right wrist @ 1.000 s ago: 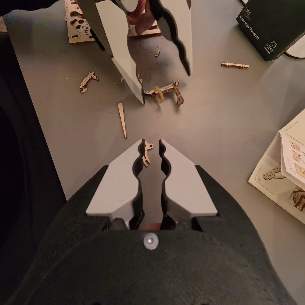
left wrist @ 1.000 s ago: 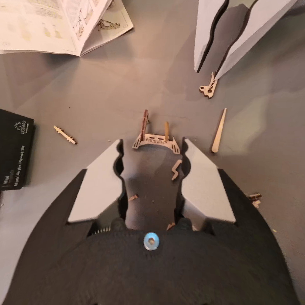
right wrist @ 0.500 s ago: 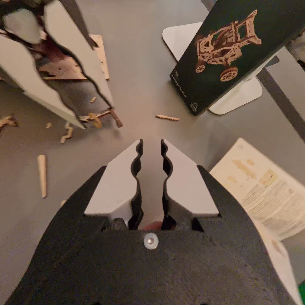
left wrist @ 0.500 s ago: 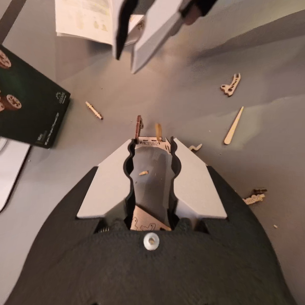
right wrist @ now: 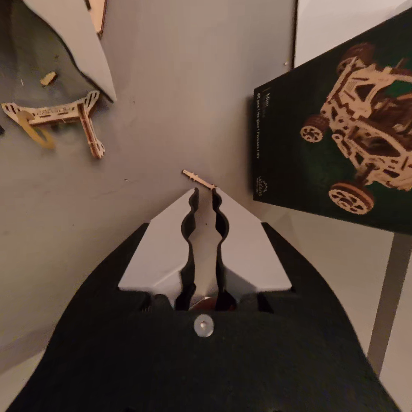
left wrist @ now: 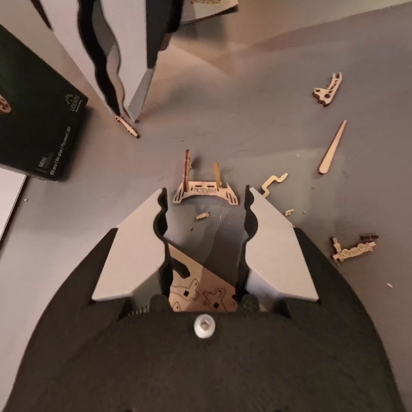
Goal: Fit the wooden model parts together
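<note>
- Grey table (left wrist: 223,93) carries scattered pale wooden model parts; lighting is dim and warm.
- Left gripper (left wrist: 205,196): fingers stand wide apart, with nothing between the tips. Partly built frame (left wrist: 205,192) sits on the table just ahead of the tips, apart from both pads; it has a brown upright on its left side and a pale strip on its right.
- Cut-out plywood sheet (left wrist: 200,294) shows low between the left gripper's fingers, near the base; whether it touches them cannot be told.
- Loose parts to the right of the left gripper: zigzag piece (left wrist: 273,181), tapered stick (left wrist: 332,148), perforated bracket (left wrist: 327,91), small geared strip (left wrist: 354,250). A tiny chip (left wrist: 201,215) lies between the fingers on the table.
- Right gripper (right wrist: 204,189): fingers stand narrowly apart, gap visible, nothing clamped. Its right tip is at one end of the notched wooden pin (right wrist: 197,178), which lies flat on the table; firm contact cannot be told.
- In the left wrist view the right gripper comes down from above with its tips at the pin's end, next to the dark green box (left wrist: 33,124).
- In the right wrist view the frame lies at far left, the box to the right of the pin.
</note>
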Demonstrator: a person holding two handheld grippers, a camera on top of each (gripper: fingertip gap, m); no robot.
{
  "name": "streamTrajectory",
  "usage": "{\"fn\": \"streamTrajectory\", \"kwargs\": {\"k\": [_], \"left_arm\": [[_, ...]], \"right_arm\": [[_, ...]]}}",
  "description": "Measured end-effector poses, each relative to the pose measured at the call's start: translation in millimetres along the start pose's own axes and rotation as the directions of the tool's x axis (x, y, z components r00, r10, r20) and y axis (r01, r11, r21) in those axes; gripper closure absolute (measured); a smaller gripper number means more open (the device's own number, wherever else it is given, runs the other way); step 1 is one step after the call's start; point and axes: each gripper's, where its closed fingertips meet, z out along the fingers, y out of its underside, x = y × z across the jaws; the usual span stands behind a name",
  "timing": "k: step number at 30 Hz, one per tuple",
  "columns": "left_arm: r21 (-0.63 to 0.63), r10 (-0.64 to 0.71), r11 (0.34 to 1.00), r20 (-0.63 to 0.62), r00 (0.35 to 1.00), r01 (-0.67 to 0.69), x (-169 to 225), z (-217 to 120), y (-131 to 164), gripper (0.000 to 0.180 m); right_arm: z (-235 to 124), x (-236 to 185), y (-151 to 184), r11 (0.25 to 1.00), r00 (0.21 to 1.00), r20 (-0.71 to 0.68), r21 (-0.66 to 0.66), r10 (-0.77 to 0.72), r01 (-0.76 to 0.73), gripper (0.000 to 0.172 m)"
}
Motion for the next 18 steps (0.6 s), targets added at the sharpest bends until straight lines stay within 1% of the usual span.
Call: {"fn": "streamTrajectory", "kwargs": {"k": [1,2,4,5,7,9,13,15,18], "left_arm": [[0.001,0.007,1.000,-0.009,1.000,-0.007,1,1,-1,0.114],[-0.001,0.010,1.000,-0.015,1.000,-0.010,0,2,-2,0.114],[-0.008,0.005,1.000,-0.020,1.000,-0.006,-2,3,-3,0.112],[-0.011,-0.001,1.000,-0.033,0.999,0.000,-2,4,-2,0.114],[-0.021,-0.011,1.000,-0.052,0.999,0.010,0,4,-2,0.121],[-0.022,-0.003,1.000,-0.053,0.999,0.002,1,4,-2,0.124],[-0.025,-0.010,1.000,-0.065,0.998,0.008,1,4,-1,0.116],[-0.027,-0.025,0.999,-0.093,0.995,0.022,2,4,0,0.115],[-0.029,-0.012,1.000,-0.109,0.994,0.009,2,5,-1,0.116]], "right_arm": [[1,-1,-2,1.000,1.000,0.027,0.015,0.002,-0.002,0.162],[1,-2,-3,1.000,0.999,0.049,0.020,0.002,-0.003,0.162],[0,0,1,1.000,0.998,0.057,-0.011,-0.020,0.021,0.163],[1,-3,1,1.000,0.996,0.084,-0.014,-0.017,0.018,0.169],[-2,-7,3,0.999,0.993,0.121,-0.034,-0.009,0.013,0.172],[-8,-6,0,0.999,0.993,0.106,-0.017,-0.043,0.045,0.166],[-4,5,-5,0.995,0.992,0.074,0.013,-0.102,0.101,0.156],[1,4,-4,0.993,0.987,0.105,0.004,-0.118,0.118,0.156],[3,-2,-8,0.990,0.977,0.161,0.041,-0.138,0.133,0.160]]}}
